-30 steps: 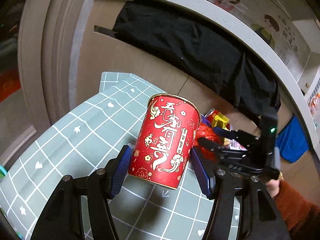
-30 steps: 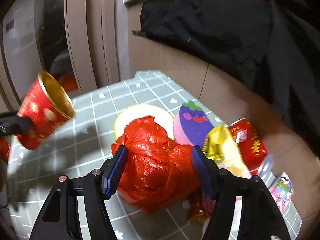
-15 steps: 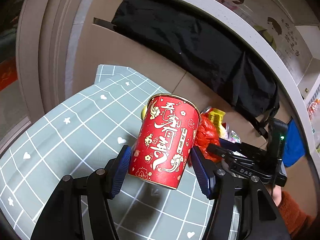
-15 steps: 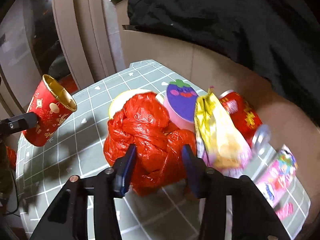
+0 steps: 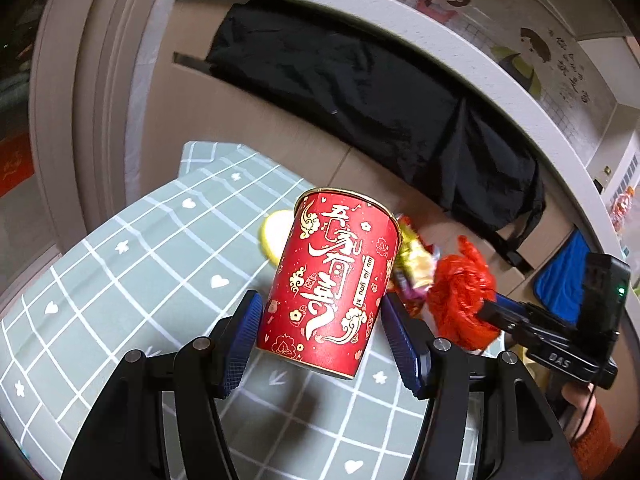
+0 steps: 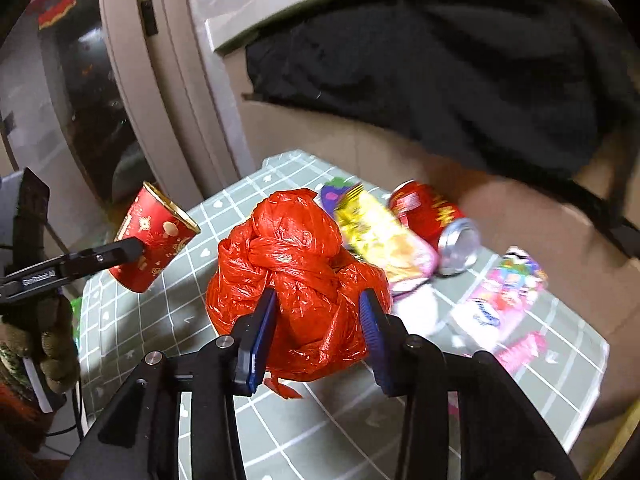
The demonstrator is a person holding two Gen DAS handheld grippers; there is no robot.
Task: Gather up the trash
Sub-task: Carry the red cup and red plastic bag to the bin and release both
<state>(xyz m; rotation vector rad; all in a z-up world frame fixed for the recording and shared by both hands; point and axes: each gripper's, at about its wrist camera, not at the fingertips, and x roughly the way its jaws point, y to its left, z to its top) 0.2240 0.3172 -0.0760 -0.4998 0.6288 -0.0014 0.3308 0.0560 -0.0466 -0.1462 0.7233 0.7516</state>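
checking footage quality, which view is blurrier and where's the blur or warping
Right wrist view: softer, with motion smear on the yellow snack packet, the red can and the pink wrappers, while the red plastic bag in the right gripper stays sharp. Left wrist view: crisp red paper cup in the left gripper; fisheye bends the white ledge into an arc.
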